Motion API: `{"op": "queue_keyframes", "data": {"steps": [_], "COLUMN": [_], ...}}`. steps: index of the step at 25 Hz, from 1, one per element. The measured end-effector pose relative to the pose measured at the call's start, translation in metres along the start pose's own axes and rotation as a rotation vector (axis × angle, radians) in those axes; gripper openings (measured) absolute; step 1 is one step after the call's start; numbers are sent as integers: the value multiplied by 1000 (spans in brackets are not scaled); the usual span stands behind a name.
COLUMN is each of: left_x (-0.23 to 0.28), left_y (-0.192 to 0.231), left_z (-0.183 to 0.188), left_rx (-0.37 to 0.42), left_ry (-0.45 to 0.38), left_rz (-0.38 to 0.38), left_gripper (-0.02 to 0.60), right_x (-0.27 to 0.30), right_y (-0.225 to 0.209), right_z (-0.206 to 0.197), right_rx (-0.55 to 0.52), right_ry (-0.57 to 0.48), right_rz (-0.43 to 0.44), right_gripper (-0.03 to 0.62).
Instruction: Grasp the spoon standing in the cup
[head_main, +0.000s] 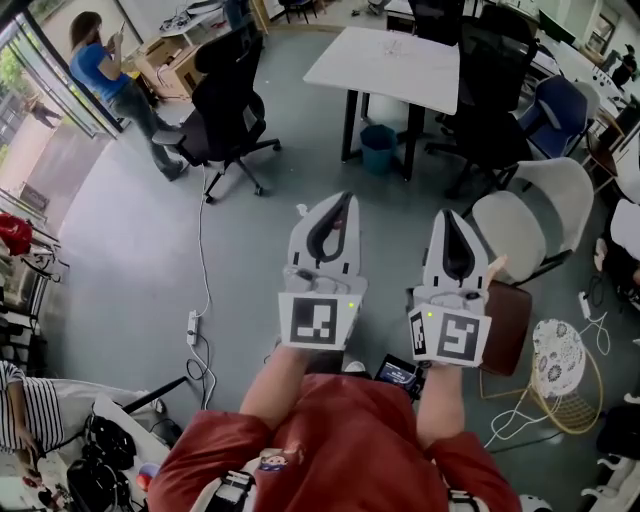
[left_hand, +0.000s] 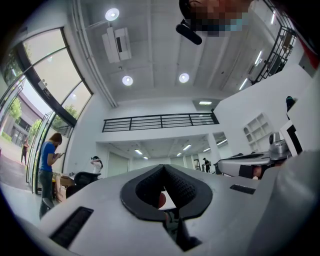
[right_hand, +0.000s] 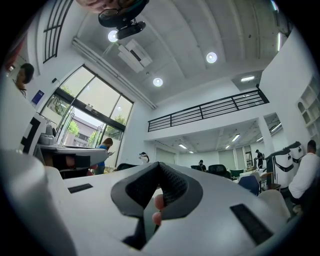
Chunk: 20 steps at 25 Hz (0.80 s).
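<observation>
**Head view: both grippers held up over open floor, jaws together**

Head view looks down on red sleeves (head_main: 330, 450) and two forearms holding the left gripper (head_main: 340, 200) and the right gripper (head_main: 447, 214) side by side, close but not touching, over a grey floor (head_main: 120, 260). Each carries its marker cube at the near end.

In the left gripper view, the left gripper (left_hand: 162, 166) has its dark pads meeting at the tips, with nothing between them. In the right gripper view, the right gripper (right_hand: 159, 163) is likewise closed tip to tip. A fingertip (right_hand: 157, 210) shows through the opening behind the pads, and nothing is clamped.

Neither the spoon nor the cup shows in any view.

On the far side stand a white table (head_main: 385, 55) with a blue bin (head_main: 378, 148) beneath it. A black office chair (head_main: 225, 110) is to its left. A person in a blue shirt (head_main: 100, 70) stands far left by the glass wall. A pale chair (head_main: 530, 225) and a brown seat (head_main: 510, 325) lie just right of the right gripper. A power strip (head_main: 192, 327) lies on the floor to the left.
</observation>
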<state>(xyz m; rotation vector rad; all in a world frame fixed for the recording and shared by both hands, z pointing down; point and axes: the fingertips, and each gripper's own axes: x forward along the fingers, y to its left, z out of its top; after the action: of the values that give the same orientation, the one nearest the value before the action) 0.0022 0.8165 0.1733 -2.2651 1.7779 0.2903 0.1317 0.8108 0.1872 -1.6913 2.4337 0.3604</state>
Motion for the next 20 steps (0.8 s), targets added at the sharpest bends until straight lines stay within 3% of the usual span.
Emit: {"op": "queue_keyframes", "data": {"steps": [10, 20], "left_x": [50, 135], "left_y": [20, 61], "left_z": [-21, -50], "left_rx": [-25, -15], "left_ry": [-6, 0], "left_rz": [2, -6], "left_gripper": [9, 9], "right_x": [50, 146], "right_y": [-16, -29], "right_z": [-17, -43], "right_rx": [-20, -22], "right_ry": [1, 5], "right_rz": [-11, -19], "right_gripper": [12, 12]}}
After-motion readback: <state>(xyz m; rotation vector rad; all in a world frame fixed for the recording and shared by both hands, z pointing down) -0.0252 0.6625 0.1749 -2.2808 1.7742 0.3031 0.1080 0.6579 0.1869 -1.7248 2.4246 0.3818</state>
